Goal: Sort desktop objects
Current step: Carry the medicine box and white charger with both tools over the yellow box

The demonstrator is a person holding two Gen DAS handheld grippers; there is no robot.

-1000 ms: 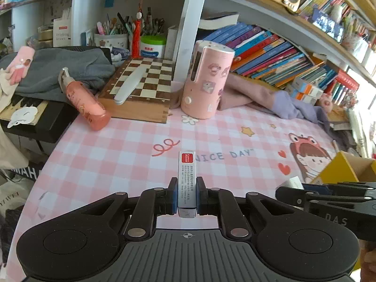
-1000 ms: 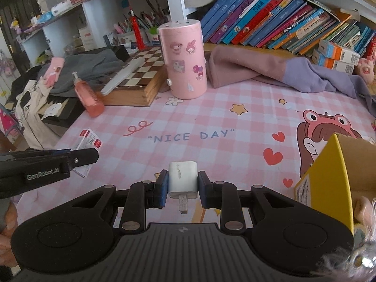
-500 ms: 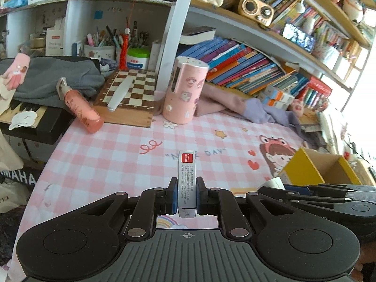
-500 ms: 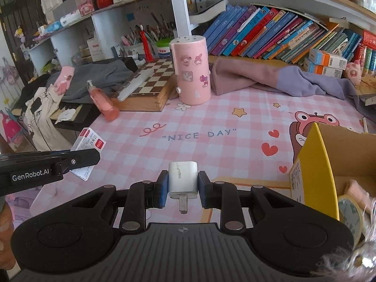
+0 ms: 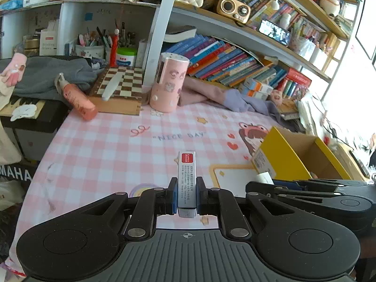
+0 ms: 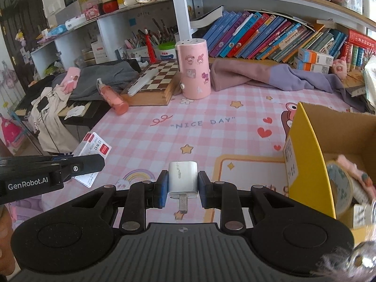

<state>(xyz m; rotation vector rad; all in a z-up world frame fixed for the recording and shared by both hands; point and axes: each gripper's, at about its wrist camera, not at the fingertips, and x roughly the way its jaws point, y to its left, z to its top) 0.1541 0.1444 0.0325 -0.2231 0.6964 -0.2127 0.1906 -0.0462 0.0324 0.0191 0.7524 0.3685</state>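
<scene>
My left gripper [image 5: 186, 196] is shut on a slim white box with red labels [image 5: 186, 178], held edge-on above the pink checked desk mat. The same box [image 6: 92, 151] and the left gripper [image 6: 80, 165] show at the left of the right wrist view. My right gripper [image 6: 182, 189] is shut on a white charger plug [image 6: 182, 180], prong pointing back at the camera. The right gripper [image 5: 305, 190] shows side-on at the right of the left wrist view. An open yellow cardboard box [image 6: 305, 145] [image 5: 289, 155] stands to the right; a tape roll [image 6: 340, 185] lies inside.
A pink cylinder with stickers [image 6: 193, 70], a chessboard box [image 6: 155, 82], a pink bottle lying down [image 6: 112, 96] and purple clothes [image 6: 270, 77] sit at the desk's back. Bookshelves rise behind. Grey clothes and a keyboard lie off the left edge [image 5: 30, 82].
Both grippers have pulled back and risen a little from the desk, each holding its object. More of the shelves and the yellow box has come into view.
</scene>
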